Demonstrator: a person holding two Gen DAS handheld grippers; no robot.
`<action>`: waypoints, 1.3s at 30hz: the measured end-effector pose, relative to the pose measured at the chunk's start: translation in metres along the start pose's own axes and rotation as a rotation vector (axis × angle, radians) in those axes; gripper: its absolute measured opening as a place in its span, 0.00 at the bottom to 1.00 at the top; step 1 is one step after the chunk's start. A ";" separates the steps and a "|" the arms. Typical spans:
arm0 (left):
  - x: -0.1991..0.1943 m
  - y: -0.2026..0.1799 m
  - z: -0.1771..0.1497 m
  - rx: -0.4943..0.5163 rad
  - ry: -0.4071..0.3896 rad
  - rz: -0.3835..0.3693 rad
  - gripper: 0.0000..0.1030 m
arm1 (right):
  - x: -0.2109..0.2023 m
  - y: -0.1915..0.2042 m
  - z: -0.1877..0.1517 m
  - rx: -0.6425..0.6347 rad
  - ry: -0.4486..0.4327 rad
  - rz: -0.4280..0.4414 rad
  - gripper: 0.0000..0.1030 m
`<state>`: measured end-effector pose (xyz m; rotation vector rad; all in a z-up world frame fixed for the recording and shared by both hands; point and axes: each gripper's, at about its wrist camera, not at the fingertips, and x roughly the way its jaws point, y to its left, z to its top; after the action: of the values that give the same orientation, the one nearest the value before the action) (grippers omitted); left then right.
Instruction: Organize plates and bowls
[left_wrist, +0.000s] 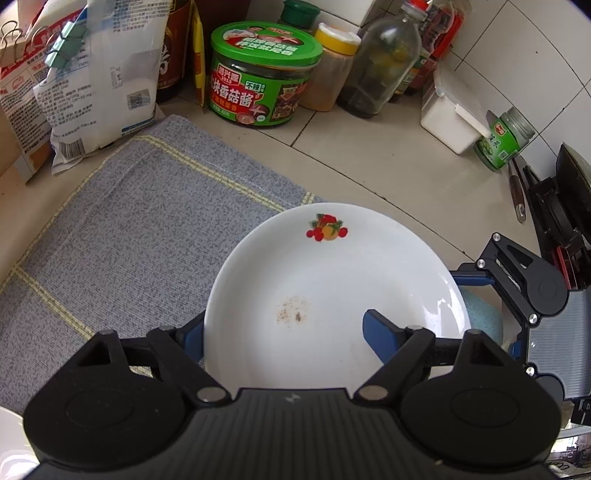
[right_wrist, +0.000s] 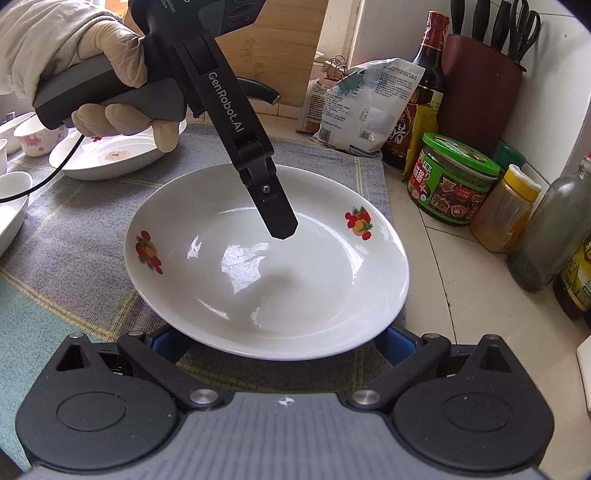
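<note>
A white plate (left_wrist: 332, 280) with fruit decals and brown specks in its middle lies partly over the grey checked cloth (left_wrist: 140, 229). My left gripper (left_wrist: 286, 336) straddles its near-left rim: one blue finger (left_wrist: 192, 338) sits outside and partly under the rim, the other stands well inside the plate, clear of the rim, so the jaws are open. In the right wrist view the same plate (right_wrist: 266, 266) fills the middle, with a left-gripper finger (right_wrist: 277, 218) slanting down over it. My right gripper (right_wrist: 284, 343) is open wide, both blue fingers tucked under the plate's near rim.
Jars, bottles and bags line the tiled wall: a green-lidded sauce jar (right_wrist: 450, 181), a yellow-capped jar (right_wrist: 506, 210), a knife block (right_wrist: 480, 85). A second white plate (right_wrist: 110, 155), flowered cups (right_wrist: 33, 140) and a white dish (right_wrist: 11, 210) sit at the left. A gloved hand (right_wrist: 92, 55) holds the left gripper.
</note>
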<state>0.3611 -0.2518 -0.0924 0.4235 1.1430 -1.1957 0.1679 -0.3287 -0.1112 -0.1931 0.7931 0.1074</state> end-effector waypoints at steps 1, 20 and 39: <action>0.000 -0.001 0.000 0.004 -0.003 0.004 0.84 | 0.000 0.000 0.000 0.002 0.002 0.001 1.00; -0.055 -0.031 -0.030 0.052 -0.151 0.129 0.91 | -0.029 0.002 -0.011 0.136 0.018 -0.040 1.00; -0.139 -0.123 -0.150 -0.063 -0.398 0.367 0.95 | -0.073 0.058 -0.034 0.064 -0.030 -0.044 1.00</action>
<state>0.1921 -0.1111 -0.0007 0.3124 0.7191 -0.8696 0.0836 -0.2808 -0.0902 -0.1484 0.7604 0.0433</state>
